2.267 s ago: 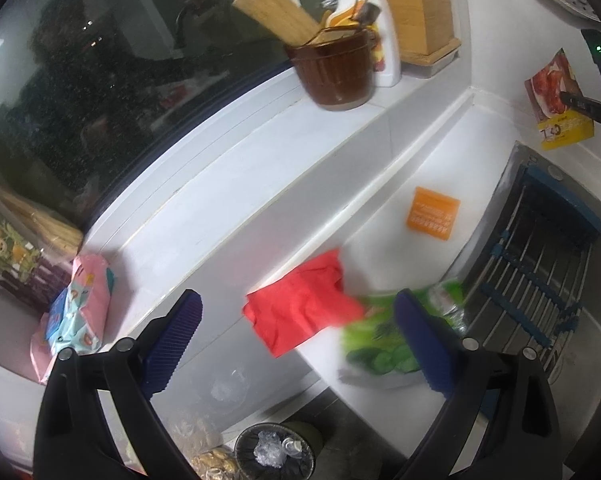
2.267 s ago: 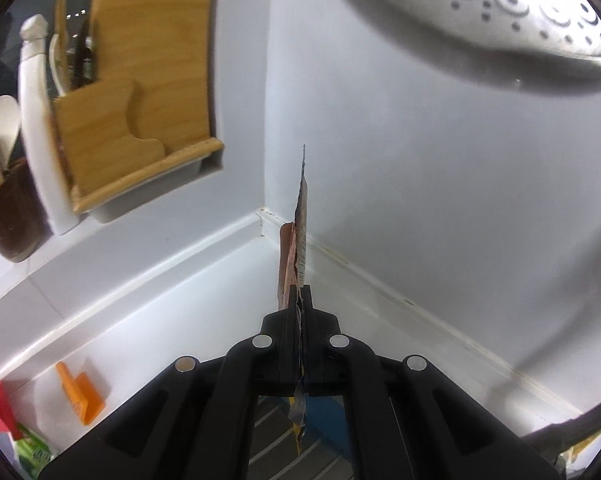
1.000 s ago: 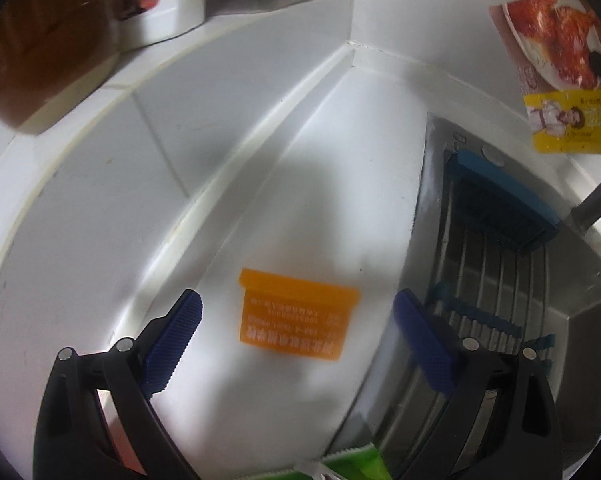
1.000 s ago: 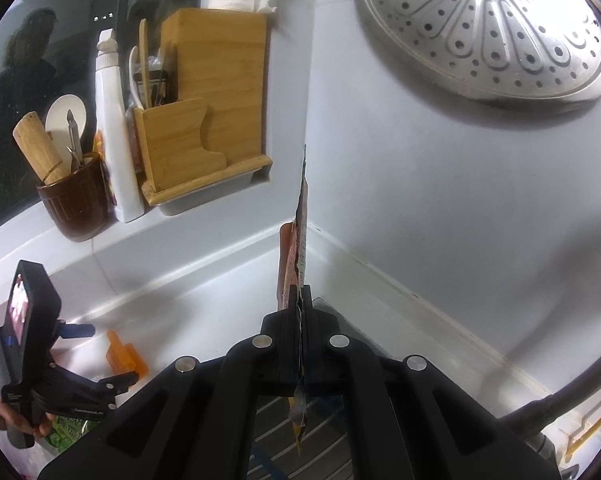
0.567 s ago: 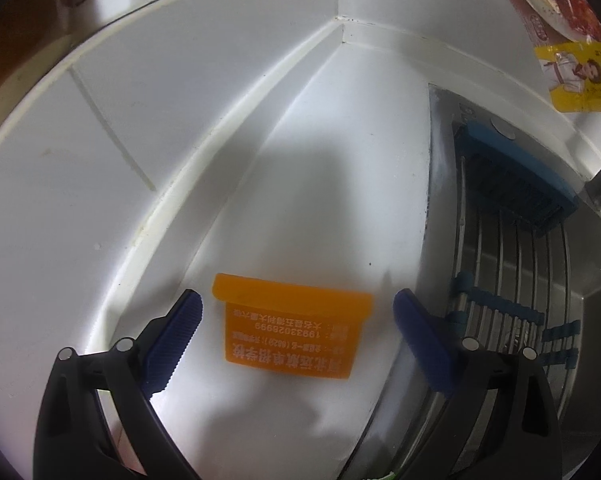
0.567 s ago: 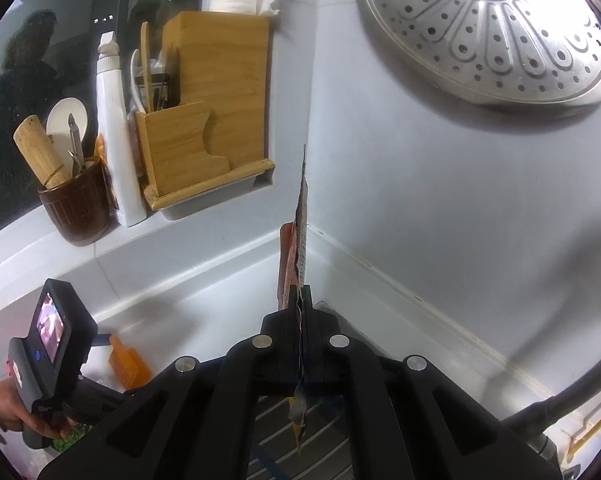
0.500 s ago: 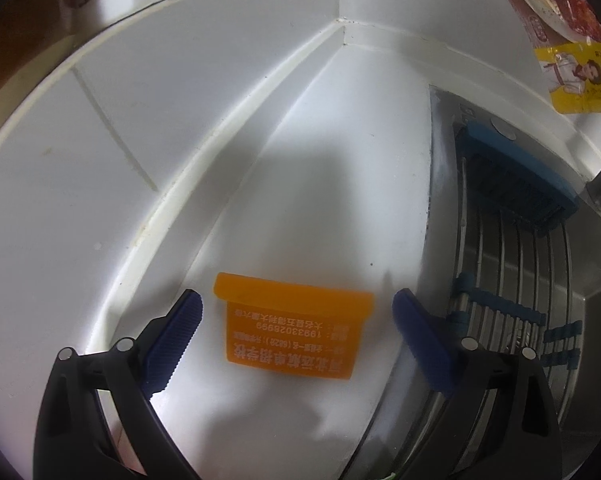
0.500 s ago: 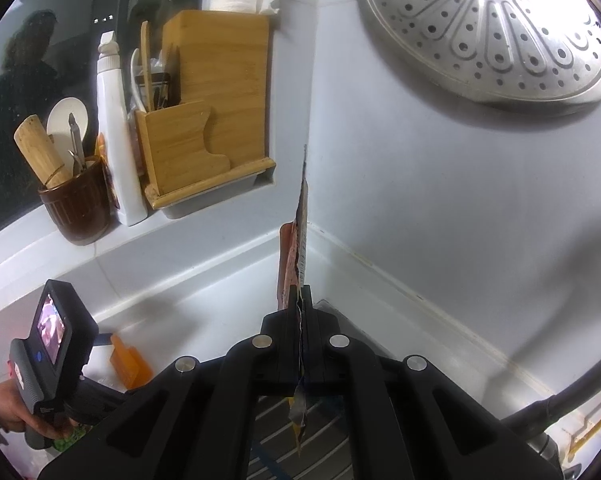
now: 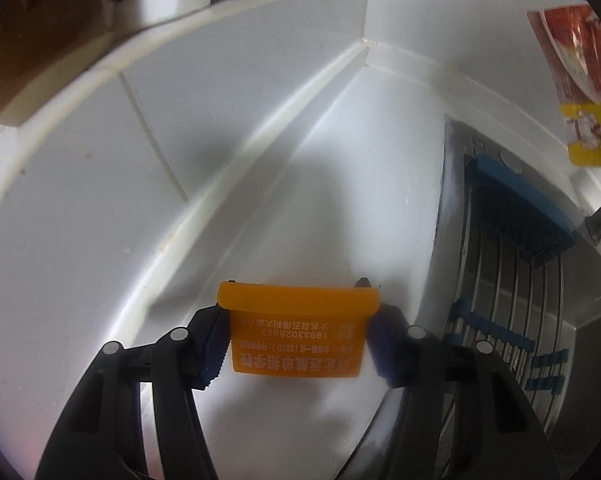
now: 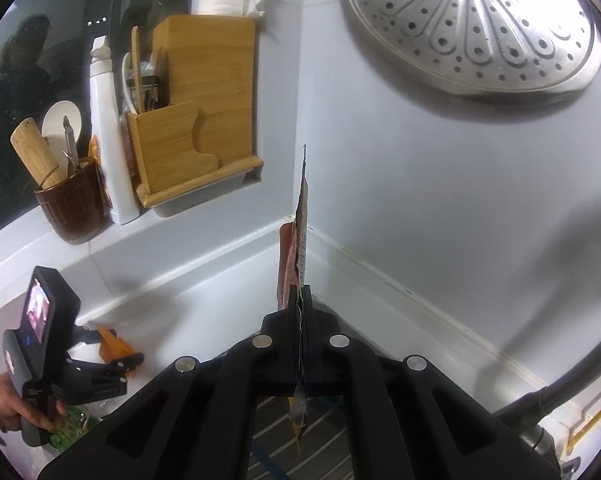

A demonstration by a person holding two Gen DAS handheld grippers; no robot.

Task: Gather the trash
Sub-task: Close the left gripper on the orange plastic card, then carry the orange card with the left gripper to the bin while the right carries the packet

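Left wrist view: the left gripper (image 9: pixel 296 336) points down at the white tabletop (image 9: pixel 320 208), its jaws closing on an orange plastic piece (image 9: pixel 298 330) that sits between the blue pads (image 9: pixel 214 342), which meet its two sides. At two o'clock a sink rack (image 9: pixel 512 280) lies in the steel basin; a red-and-yellow wrapper (image 9: pixel 580 88) hangs at one o'clock.

Right wrist view: the right gripper (image 10: pixel 299 320) has its jaws pressed together, pinching that wrapper (image 10: pixel 296 240) edge-on at twelve o'clock. At nine o'clock a hand (image 10: pixel 8 400) holds the left gripper over the orange piece. A wooden holder (image 10: pixel 192 120) stands at eleven o'clock, a perforated steel tray (image 10: pixel 472 24) at one.
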